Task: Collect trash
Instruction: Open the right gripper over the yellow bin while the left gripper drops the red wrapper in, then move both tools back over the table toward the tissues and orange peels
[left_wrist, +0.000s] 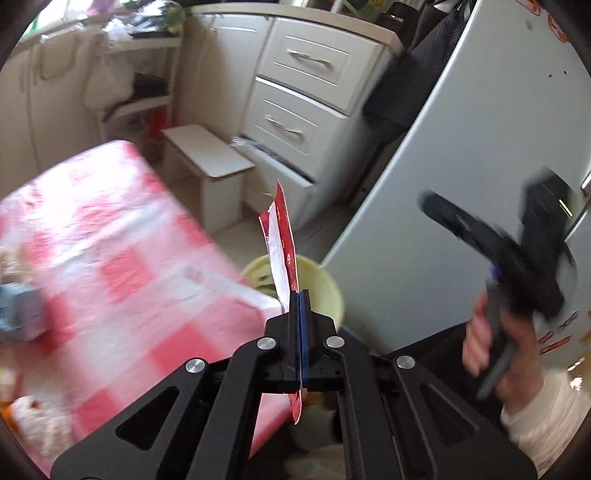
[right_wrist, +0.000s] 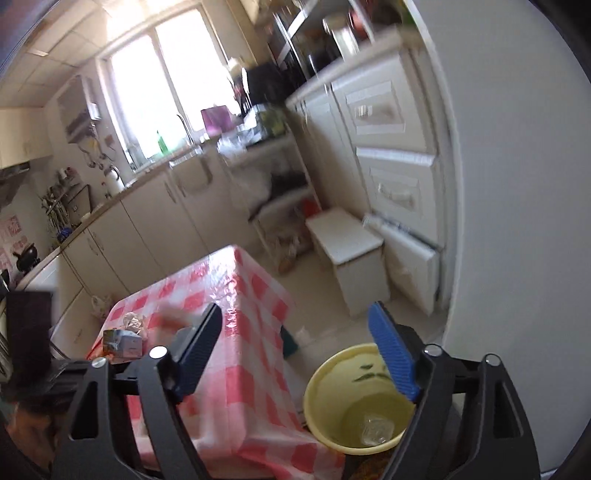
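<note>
My left gripper (left_wrist: 300, 295) is shut on a red and white wrapper (left_wrist: 280, 243) that stands upright out of its jaws, with its lower end hanging below them. Just beyond it sits a pale yellow bin (left_wrist: 325, 284) on the floor beside the table. In the right wrist view the yellow bin (right_wrist: 332, 384) lies low between my right gripper's (right_wrist: 295, 325) fingers, which stand wide apart with nothing between them. A clear crumpled piece (right_wrist: 375, 430) rests at the bin's bottom. The right gripper (left_wrist: 491, 240) also shows blurred in the left wrist view, held by a hand (left_wrist: 491, 343).
A table with a pink checked cloth (right_wrist: 236, 317) fills the left, with a small blue box (right_wrist: 123, 343) and crumpled scraps (right_wrist: 133, 321) on it. A white stool (right_wrist: 347, 243), white drawers (right_wrist: 399, 162) and a grey fridge (left_wrist: 461, 166) stand around the bin.
</note>
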